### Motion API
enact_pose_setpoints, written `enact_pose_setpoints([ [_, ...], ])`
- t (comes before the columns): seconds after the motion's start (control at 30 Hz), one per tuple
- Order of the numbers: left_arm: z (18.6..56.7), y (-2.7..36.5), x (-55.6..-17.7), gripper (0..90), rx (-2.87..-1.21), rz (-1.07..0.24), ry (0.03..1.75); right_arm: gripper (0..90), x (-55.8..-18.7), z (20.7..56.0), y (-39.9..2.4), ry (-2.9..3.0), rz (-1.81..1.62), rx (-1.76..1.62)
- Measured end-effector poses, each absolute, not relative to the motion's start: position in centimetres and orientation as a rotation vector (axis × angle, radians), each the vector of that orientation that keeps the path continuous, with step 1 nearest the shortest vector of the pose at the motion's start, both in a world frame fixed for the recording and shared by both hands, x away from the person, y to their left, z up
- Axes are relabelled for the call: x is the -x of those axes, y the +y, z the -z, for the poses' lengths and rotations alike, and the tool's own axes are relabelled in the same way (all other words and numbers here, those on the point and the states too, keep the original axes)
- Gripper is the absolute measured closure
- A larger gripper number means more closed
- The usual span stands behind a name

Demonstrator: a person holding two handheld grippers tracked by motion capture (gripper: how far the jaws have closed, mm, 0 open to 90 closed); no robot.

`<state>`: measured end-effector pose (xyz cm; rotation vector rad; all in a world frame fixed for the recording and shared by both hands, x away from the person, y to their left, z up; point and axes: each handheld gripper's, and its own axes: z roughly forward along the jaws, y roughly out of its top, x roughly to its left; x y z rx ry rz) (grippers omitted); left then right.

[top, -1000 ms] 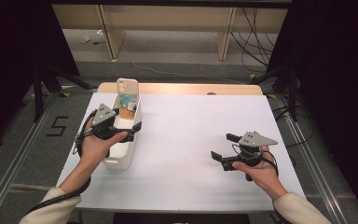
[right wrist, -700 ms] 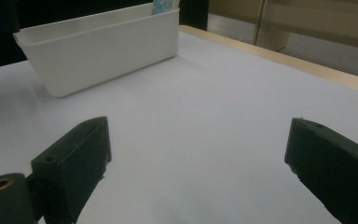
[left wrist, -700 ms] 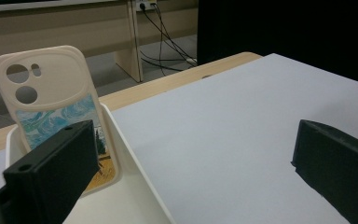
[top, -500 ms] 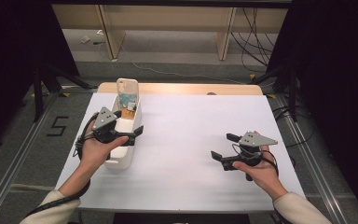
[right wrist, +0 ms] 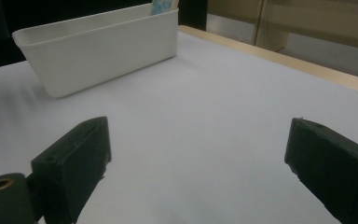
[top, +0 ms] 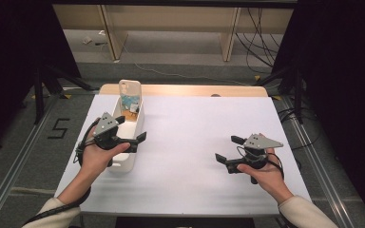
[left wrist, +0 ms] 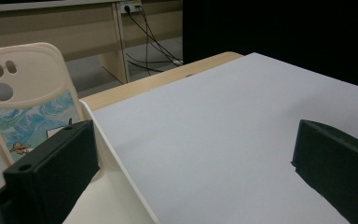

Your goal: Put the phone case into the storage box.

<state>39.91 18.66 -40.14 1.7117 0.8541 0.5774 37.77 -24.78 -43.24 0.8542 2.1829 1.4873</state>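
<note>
Two black handheld grippers, left gripper (top: 132, 140) and right gripper (top: 228, 149), each topped by a grey three-cornered plate with trailing black cable, blocky matte jaws, cream sleeve cuffs.

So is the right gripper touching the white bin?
Apart. High view shows the right gripper across bare table from the white bin.

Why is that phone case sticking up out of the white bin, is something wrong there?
Nothing looks damaged or spilled. The phone case stands on end, leaning at the far end of the white bin, poking above its rim.
</note>
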Motion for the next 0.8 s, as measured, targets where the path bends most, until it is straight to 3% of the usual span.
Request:
enact_pose_setpoints([
  [0.8,40.8,19.3,-38.5,0.0,-1.725,-0.551,0.833,7.9,-37.8,43.2,-24.8,2.182,-1.486,-0.850],
])
